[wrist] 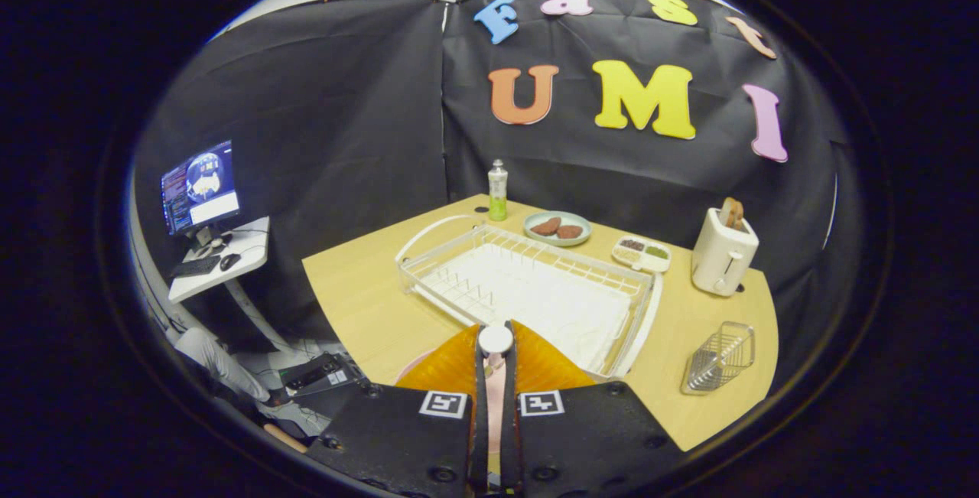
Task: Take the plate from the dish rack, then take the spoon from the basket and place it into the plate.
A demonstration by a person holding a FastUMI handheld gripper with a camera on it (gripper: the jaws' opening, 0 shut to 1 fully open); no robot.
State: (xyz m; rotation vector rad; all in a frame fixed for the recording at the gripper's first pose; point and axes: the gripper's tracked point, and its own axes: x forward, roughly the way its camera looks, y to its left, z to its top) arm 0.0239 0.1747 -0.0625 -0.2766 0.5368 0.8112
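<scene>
Close in, the hand-held gripper [496, 345] has its two fingers drawn nearly together, both pressing on a white-handled spoon [496, 339]; the round handle end stands up between the fingertips and a pale pink stem runs down the narrow slot between them. Just under the fingers, a sliver of a pink plate [415, 364] shows on the light wooden table [359, 299], mostly hidden by the fingers. Just ahead of the fingertips lies the white wire dish rack [528, 284] on its white tray, long side slanting away. Off to the right of the fingers, near the table's edge, a small silver wire basket [719, 358] stands apart from the rack. Beyond the rack: a grey-green plate with two brown patties [557, 228], a white divided tray of small foods [642, 253], and a cream toaster with a slice of bread standing in it [723, 249]. At the far corner, a clear bottle with green liquid [498, 190]. Left of the table, well apart, a lit monitor [200, 186] on a white side desk [222, 257] with keyboard and mouse.
</scene>
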